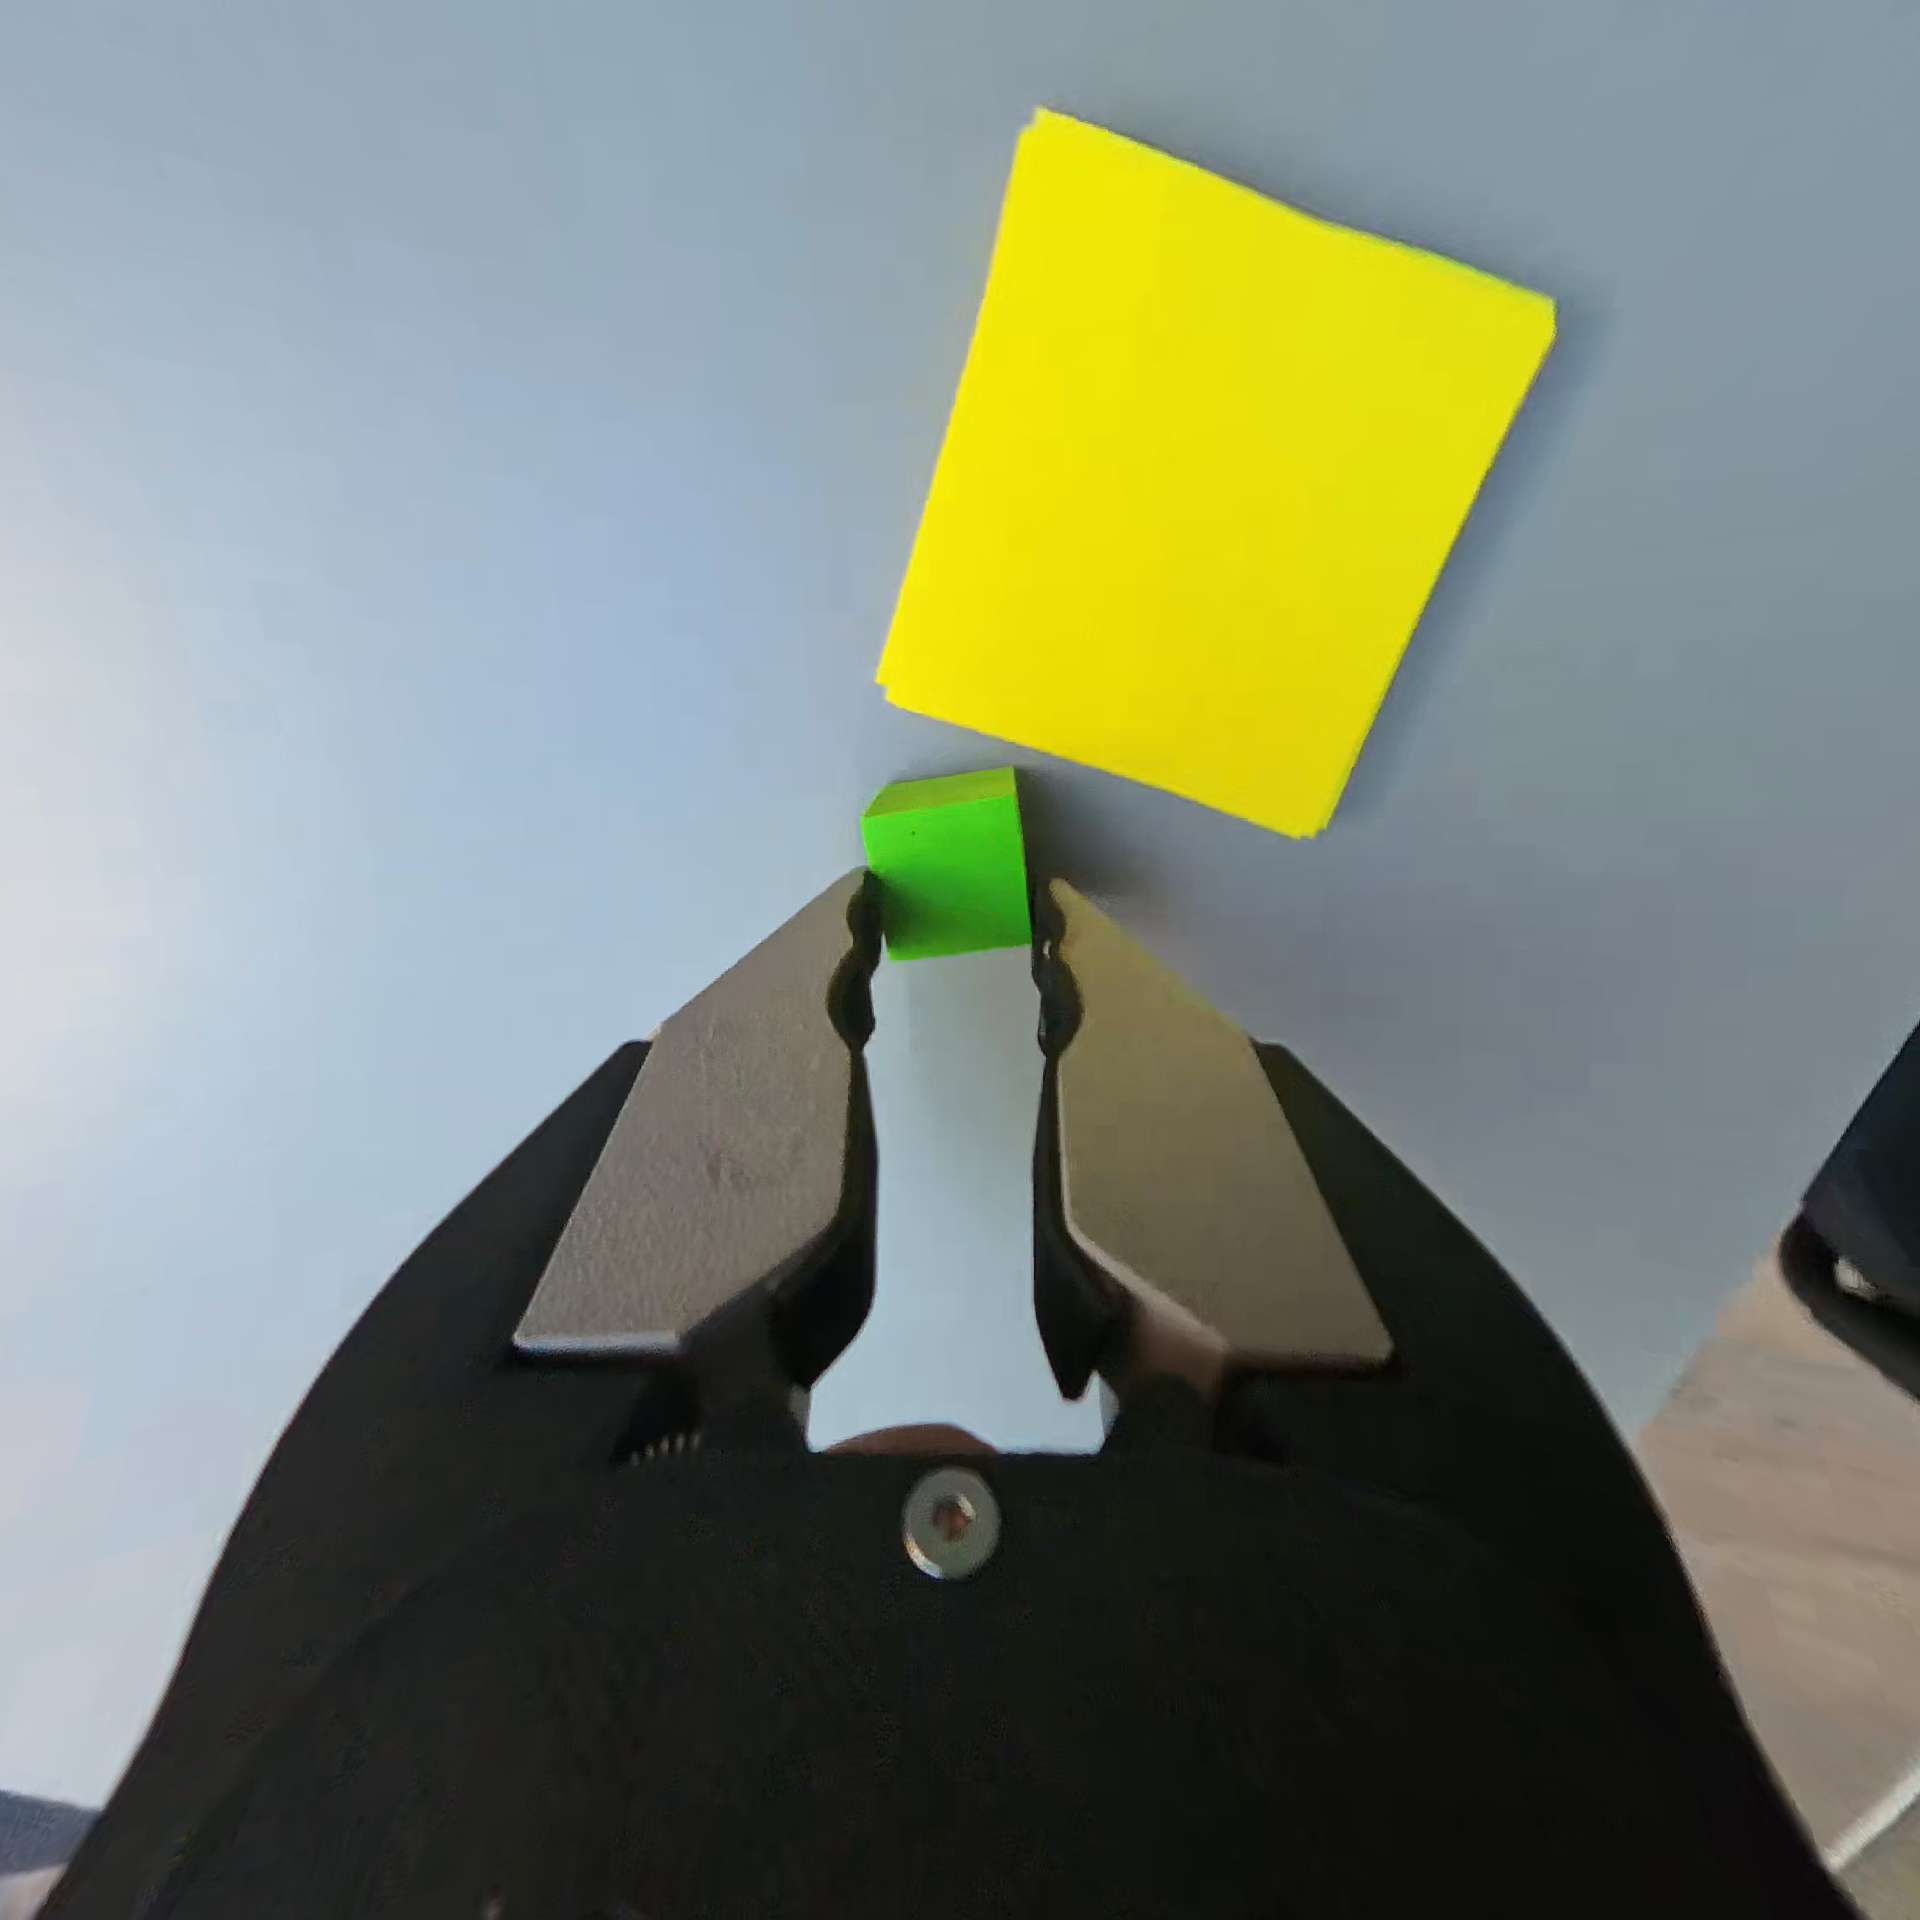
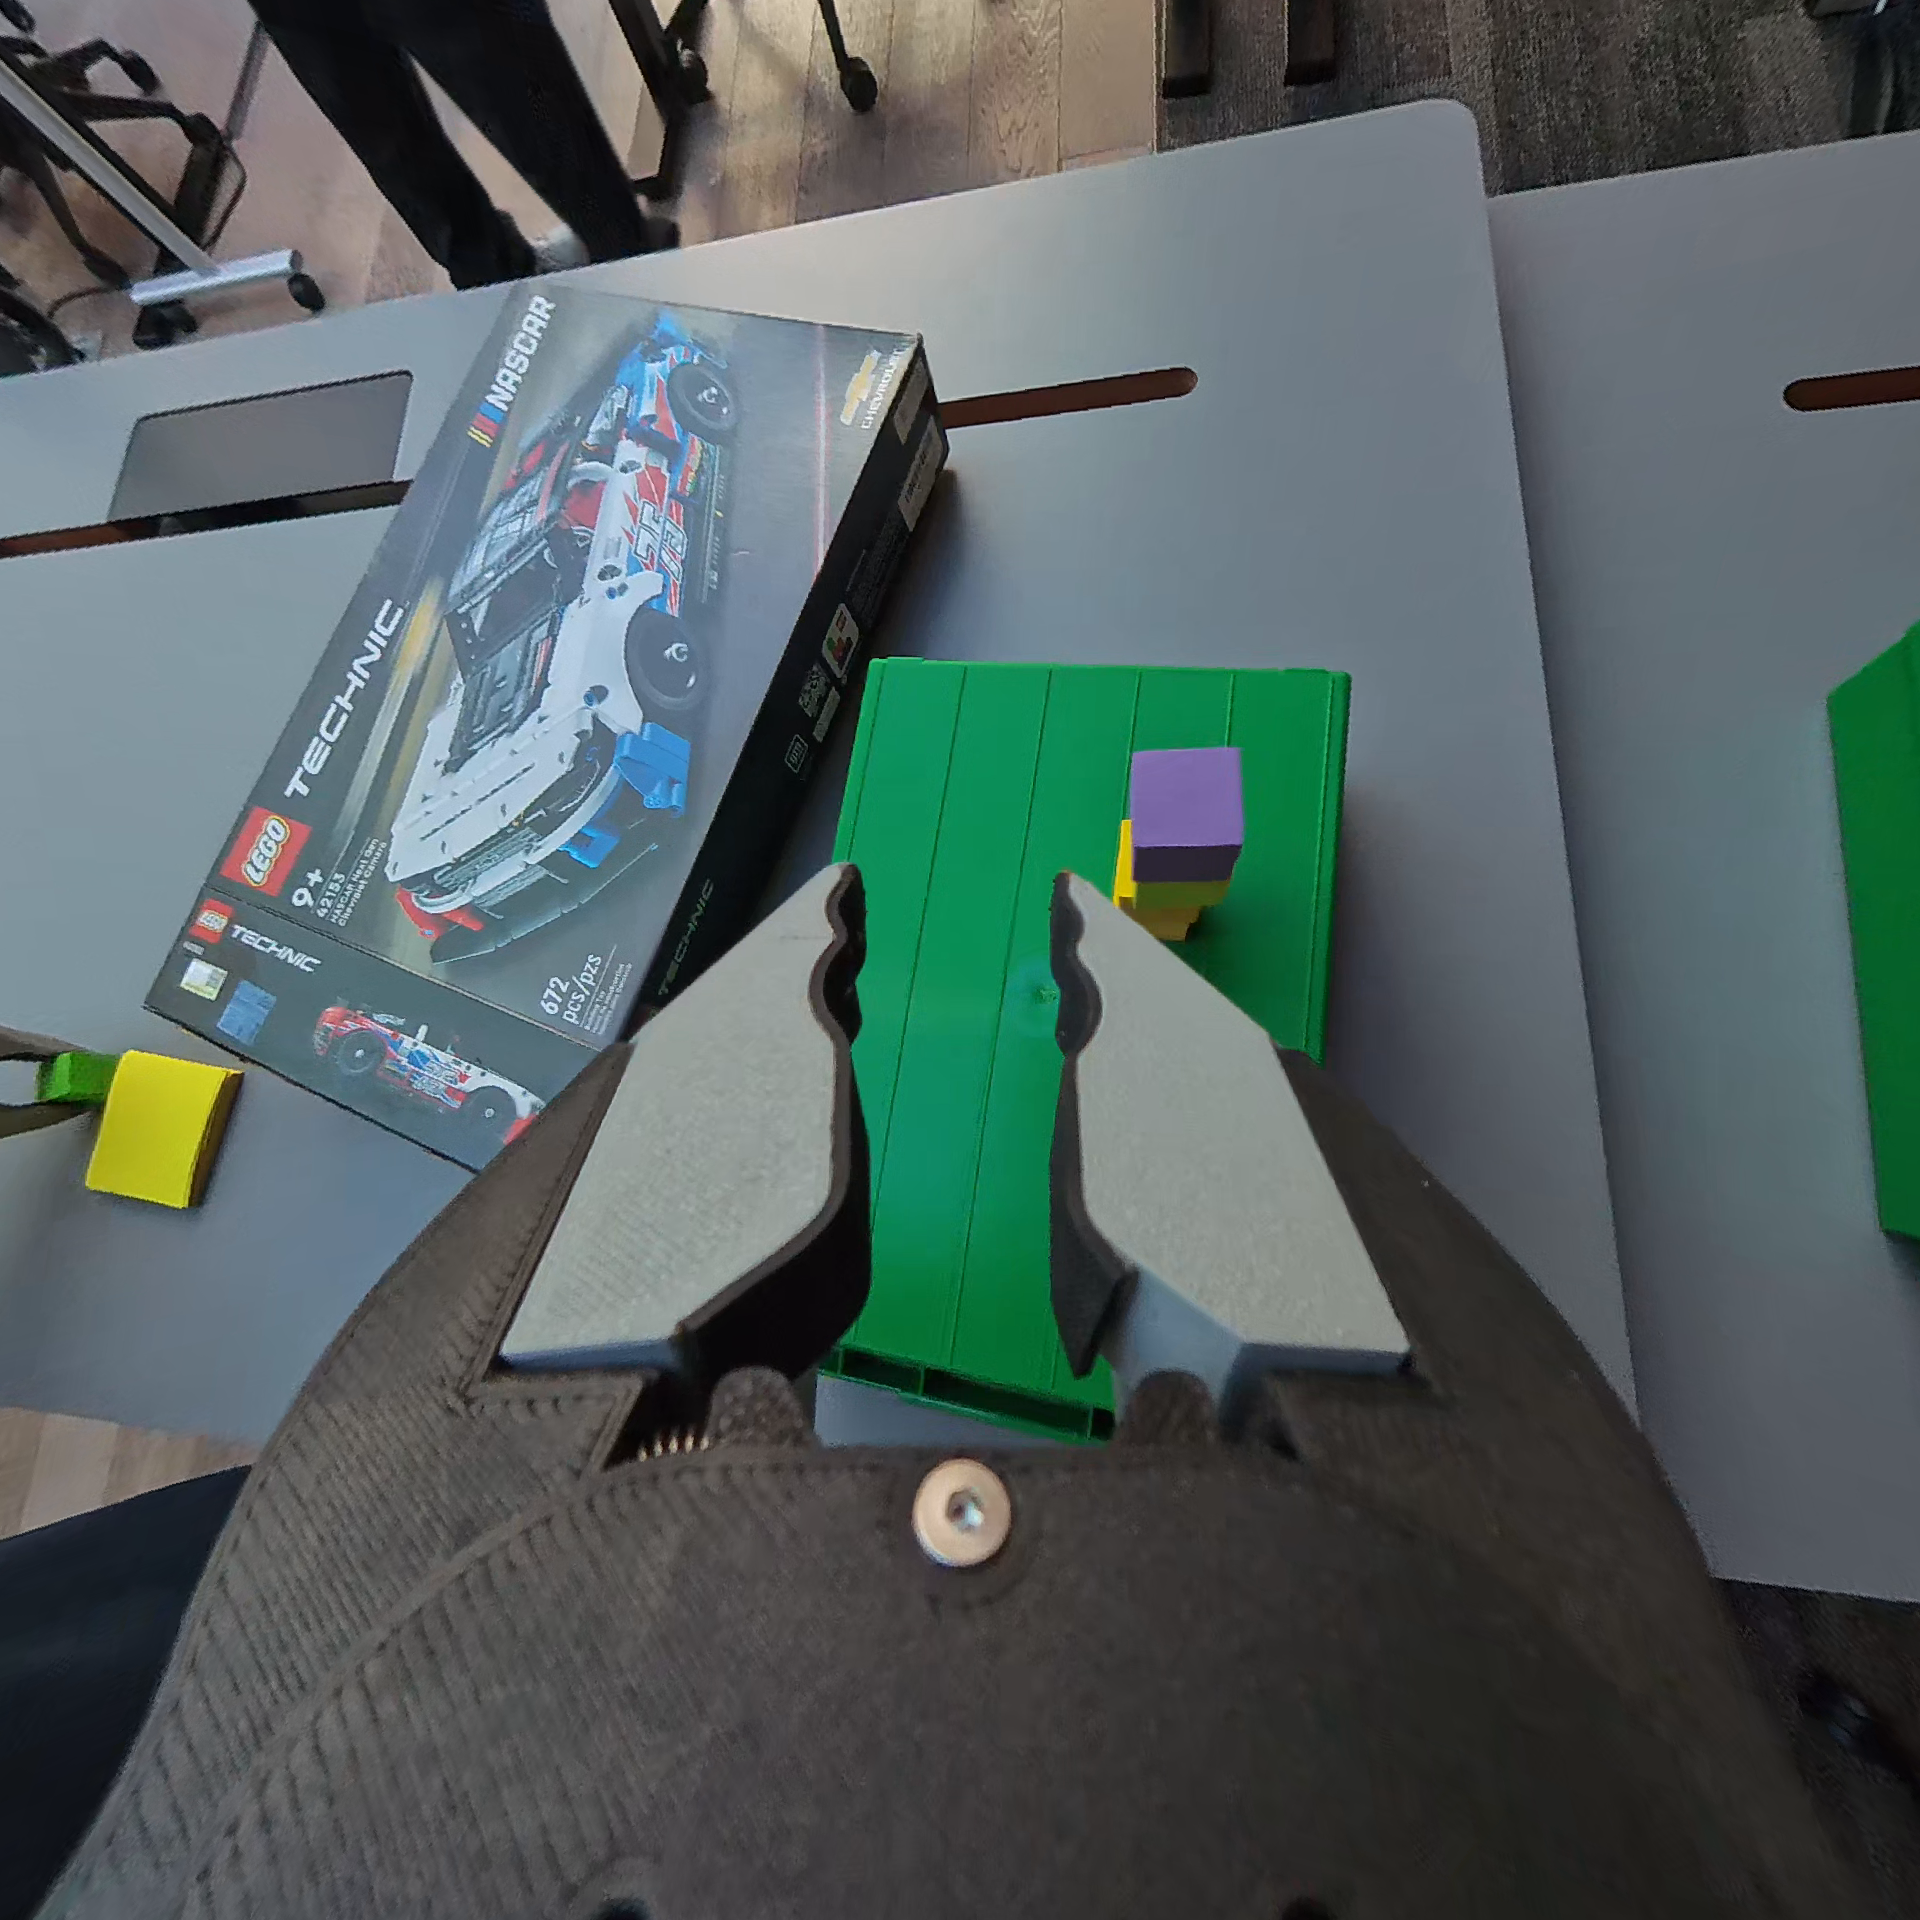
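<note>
In the left wrist view my left gripper (image 1: 956, 914) is shut on a small bright green cube (image 1: 951, 868), gripping its near end at the fingertips, low over the grey table (image 1: 416, 520). A yellow pad of square sheets (image 1: 1174, 468) lies just beyond the cube. The cube (image 2: 68, 1075) and the pad (image 2: 156, 1138) also show at the far left of the right wrist view. My right gripper (image 2: 956, 904) is open and empty above a flat green ribbed board (image 2: 956, 790). On that board, right of my fingertips, a purple cube (image 2: 1184, 795) tops a small stack of yellow blocks (image 2: 1169, 904).
A large toy car kit box (image 2: 540, 707) lies on the table between the yellow pad and the green board. Another green piece (image 2: 1881, 935) lies on the neighbouring table at the right edge. Chair legs and a person's legs stand on the floor beyond the table. Spacing between my two grippers at the tips: around 65 cm.
</note>
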Available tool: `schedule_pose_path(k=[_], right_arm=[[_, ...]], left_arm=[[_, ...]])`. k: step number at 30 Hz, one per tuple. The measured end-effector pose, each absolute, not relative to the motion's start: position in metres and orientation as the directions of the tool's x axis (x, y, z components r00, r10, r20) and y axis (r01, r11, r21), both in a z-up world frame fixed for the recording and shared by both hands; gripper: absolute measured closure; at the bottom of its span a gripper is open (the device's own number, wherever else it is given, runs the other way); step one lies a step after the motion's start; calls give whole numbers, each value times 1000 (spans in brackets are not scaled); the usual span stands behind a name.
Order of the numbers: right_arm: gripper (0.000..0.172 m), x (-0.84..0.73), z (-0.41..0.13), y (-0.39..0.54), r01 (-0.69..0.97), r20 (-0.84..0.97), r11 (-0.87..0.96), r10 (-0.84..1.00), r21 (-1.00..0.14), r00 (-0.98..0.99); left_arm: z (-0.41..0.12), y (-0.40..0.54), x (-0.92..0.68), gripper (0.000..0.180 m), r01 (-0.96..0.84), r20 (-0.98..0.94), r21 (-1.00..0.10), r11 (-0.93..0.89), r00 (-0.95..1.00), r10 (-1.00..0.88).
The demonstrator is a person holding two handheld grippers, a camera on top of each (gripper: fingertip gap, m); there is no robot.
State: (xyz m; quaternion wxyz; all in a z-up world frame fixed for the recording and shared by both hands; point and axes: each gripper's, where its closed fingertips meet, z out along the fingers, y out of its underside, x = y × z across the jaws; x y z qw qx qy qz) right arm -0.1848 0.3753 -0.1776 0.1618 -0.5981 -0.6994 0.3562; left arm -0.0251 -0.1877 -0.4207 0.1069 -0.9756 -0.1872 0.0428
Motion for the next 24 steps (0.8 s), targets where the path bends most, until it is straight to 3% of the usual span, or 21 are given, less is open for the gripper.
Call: schedule_pose_path(k=[3, 6, 8, 11, 15, 18, 24], right_arm=[[139, -176, -176, 362, 727, -220, 37, 941, -686, -256], [140, -163, -170, 327, 728, -326, 7, 891, -685, -316], [141, -148, -162, 283, 748, -468, -44, 804, -662, -367], [137, -115, -143, 191, 786, -663, -60, 579, -616, -475], [132, -77, -132, 96, 797, -711, 74, 409, -599, -572], [131, -80, -144, 76, 756, -622, 147, 482, -637, -617], [134, -72, -158, 73, 776, -637, 175, 478, -606, -605]], left_arm=[[-413, -183, -36, 155, 473, -48, -326, -818, 856, 514], [-372, -171, -60, 154, 496, -107, -516, -699, 772, 626], [-320, -138, -75, 155, 416, -113, -678, -605, 756, 645], [-242, -72, -83, 155, 193, -220, -794, -577, 793, 568], [-185, -1, -89, 155, 69, -294, -827, -559, 794, 533], [-167, 40, -83, 154, 29, -307, -835, -550, 805, 507], [-163, 88, -78, 154, 14, -302, -841, -541, 817, 491]])
